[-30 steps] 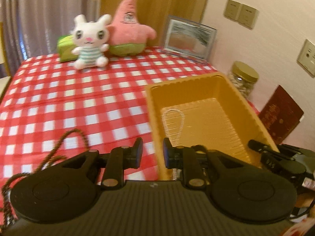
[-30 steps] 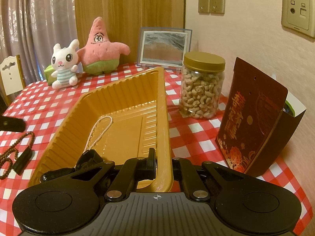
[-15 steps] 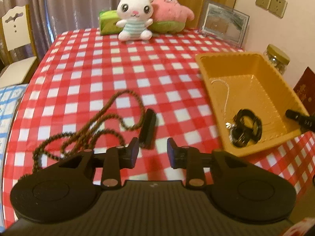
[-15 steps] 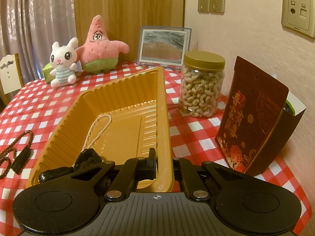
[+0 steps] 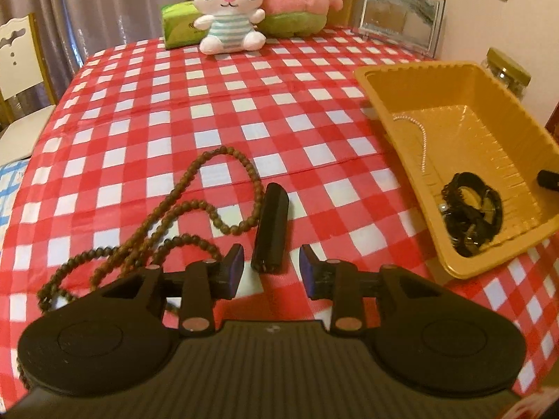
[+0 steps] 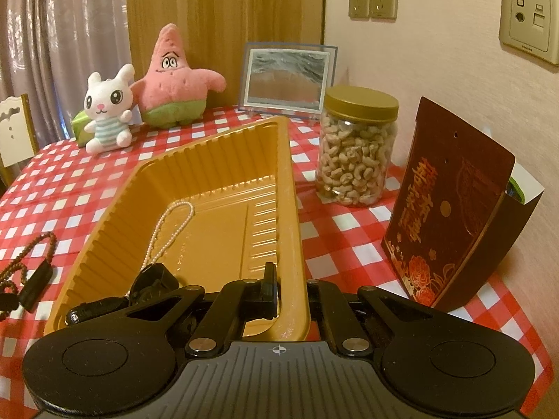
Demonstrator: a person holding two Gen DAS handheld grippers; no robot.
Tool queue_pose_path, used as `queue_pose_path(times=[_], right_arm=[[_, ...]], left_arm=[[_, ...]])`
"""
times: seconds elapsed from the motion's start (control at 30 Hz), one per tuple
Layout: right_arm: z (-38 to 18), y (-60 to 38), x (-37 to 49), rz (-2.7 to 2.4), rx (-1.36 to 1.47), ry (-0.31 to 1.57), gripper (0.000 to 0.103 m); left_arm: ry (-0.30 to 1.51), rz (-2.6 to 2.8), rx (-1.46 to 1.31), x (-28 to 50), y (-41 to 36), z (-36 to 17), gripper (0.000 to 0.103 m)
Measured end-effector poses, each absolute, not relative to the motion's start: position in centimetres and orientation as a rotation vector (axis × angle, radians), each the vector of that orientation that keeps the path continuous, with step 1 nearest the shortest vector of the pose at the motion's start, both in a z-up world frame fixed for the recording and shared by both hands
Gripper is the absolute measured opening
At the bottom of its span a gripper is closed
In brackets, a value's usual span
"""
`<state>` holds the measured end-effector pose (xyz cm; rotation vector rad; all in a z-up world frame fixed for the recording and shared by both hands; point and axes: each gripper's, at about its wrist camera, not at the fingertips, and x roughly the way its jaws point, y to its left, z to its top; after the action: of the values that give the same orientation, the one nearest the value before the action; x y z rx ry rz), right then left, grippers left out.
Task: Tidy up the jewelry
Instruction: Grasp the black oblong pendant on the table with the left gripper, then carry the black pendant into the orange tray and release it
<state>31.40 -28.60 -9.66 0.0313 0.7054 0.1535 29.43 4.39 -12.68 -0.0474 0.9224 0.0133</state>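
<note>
A brown bead necklace (image 5: 181, 206) lies looped on the red checked cloth, with a black bar (image 5: 272, 223) beside it. My left gripper (image 5: 270, 272) hovers low over the bar's near end. Its jaws are opening, and the bar sits just ahead of the gap, untouched. The yellow tray (image 5: 412, 70) holds a pearl chain (image 5: 422, 139) and a black bracelet bundle (image 5: 471, 216). My right gripper (image 6: 290, 293) is shut on the near right wall of the tray (image 6: 209, 146). The pearl chain (image 6: 171, 223) and the necklace (image 6: 28, 255) also show in the right wrist view.
A white rabbit plush (image 5: 227, 10), a pink star plush (image 5: 297, 3) and a picture frame (image 5: 401, 10) stand at the far edge. A cashew jar (image 6: 356, 150) and a dark red bag (image 6: 450, 202) stand right of the tray. A chair (image 5: 17, 56) is at the left.
My left gripper swung left from over the tray and sank towards the black bar and beads, its jaws spreading wider. The right gripper and tray stayed still.
</note>
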Motion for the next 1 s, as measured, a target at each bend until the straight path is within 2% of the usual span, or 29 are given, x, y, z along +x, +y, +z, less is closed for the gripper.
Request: queue_pose_path(times=[0.43,0.57,0.67,1.0], right_arm=[[-9.8,-28.6,31.6,0.145,0.035,0.713,0.004],[-9.8,-28.6,31.6,0.145,0.035,0.713,0.004],[-9.8,-28.6,31.6,0.146,0.034,0.713,0.004],[-9.7,-28.2,31.3,0.156,0.026,0.702,0.004]], left_arm=[[0.965,0.011,0.015,32.7,3.6,-14.8,0.03],[0.962,0.015,0.022,33.2,3.3,-14.9,0.02],[0.966,0.02,0.025,33.2,3.2,-14.8,0.02],[0.946,0.032,-0.102,32.0,3.0,-12.0,0.02]])
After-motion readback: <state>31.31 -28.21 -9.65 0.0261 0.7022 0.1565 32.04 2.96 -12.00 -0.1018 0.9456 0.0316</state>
